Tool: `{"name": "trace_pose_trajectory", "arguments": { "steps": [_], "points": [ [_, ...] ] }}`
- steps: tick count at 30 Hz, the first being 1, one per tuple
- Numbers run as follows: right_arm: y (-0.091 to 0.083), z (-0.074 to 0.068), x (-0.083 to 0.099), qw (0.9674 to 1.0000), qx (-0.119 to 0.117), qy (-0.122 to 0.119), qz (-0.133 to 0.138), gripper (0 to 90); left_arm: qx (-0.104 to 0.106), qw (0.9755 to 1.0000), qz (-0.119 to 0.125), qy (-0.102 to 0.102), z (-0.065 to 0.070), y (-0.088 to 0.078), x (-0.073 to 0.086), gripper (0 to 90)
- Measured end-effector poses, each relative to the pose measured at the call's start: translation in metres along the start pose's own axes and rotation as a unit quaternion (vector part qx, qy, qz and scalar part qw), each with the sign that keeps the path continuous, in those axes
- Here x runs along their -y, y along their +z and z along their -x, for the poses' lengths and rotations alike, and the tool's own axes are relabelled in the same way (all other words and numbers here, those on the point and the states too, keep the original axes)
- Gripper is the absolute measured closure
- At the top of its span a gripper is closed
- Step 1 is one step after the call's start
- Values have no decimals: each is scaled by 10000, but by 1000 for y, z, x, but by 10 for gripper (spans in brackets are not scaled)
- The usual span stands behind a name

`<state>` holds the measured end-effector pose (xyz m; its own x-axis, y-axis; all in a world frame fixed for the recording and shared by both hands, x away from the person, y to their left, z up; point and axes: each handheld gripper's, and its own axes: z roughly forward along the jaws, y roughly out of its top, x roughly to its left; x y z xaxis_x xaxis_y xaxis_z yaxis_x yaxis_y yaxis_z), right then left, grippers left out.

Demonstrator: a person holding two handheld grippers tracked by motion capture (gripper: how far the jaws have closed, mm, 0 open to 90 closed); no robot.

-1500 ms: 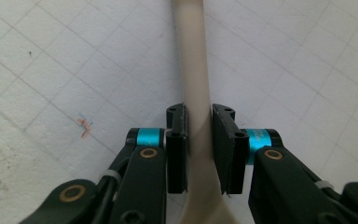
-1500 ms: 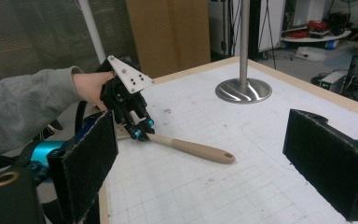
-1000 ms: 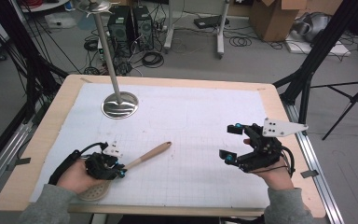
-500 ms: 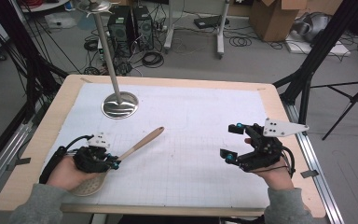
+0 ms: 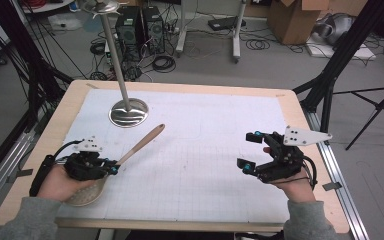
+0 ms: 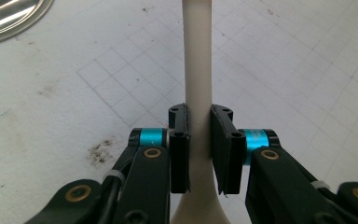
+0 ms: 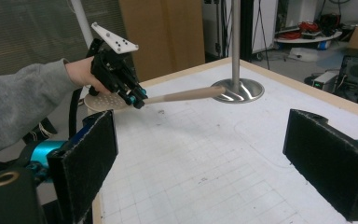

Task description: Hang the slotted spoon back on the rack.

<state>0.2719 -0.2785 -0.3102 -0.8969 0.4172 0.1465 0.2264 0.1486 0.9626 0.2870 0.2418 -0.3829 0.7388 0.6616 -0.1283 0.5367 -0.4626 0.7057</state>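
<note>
- Left gripper [image 5: 114,167]: sits at the near left of the table, borne by a hand in a grey sleeve; jaws clamped on the handle of the wooden slotted spoon, just above where the handle widens into the bowl.
- Wooden slotted spoon [image 5: 142,145]: handle runs away from the left gripper toward the table's middle, tip pointing near the metal base; perforated bowl [image 5: 87,192] lies under the hand at the near edge. From the right gripper view the spoon seems lifted off the sheet, though contact at the bowl is hard to judge.
- Right gripper [image 5: 247,151]: at the near right of the table, well apart from the spoon; jaws spread wide with nothing between them.
- Metal stand [image 5: 128,111]: round polished base at the far left of the sheet, thin pole rising from it.
- Table [image 5: 60,112]: wooden rim, covered by a white gridded sheet [image 5: 205,150].
</note>
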Motion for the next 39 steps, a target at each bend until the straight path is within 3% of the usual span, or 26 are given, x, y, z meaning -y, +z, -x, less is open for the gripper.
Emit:
{"name": "trace_pose_trajectory", "arguments": {
  "steps": [4, 14, 23, 33, 39],
  "points": [
    [-2, -1, 1, 9999, -116, 42, -7, 90, 69, 9999, 80, -61, -6, -5, 3, 778],
    [-1, 4, 5, 9999, -1, 107, -61, 89, 61, 9992, 287, -259, -25, -18, 6, 778],
    [0, 4, 6, 9998, 1, 134, -115, 89, -17, 9995, 287, -93, -32, -26, -3, 778],
    [0, 6, 6, 9999, 29, 117, -79, 90, -34, 9988, 481, 99, -40, -48, -22, 778],
    [0, 6, 6, 9999, 26, 111, -87, 89, -89, 9989, 430, 176, -48, -57, -29, 778]
  ]
}}
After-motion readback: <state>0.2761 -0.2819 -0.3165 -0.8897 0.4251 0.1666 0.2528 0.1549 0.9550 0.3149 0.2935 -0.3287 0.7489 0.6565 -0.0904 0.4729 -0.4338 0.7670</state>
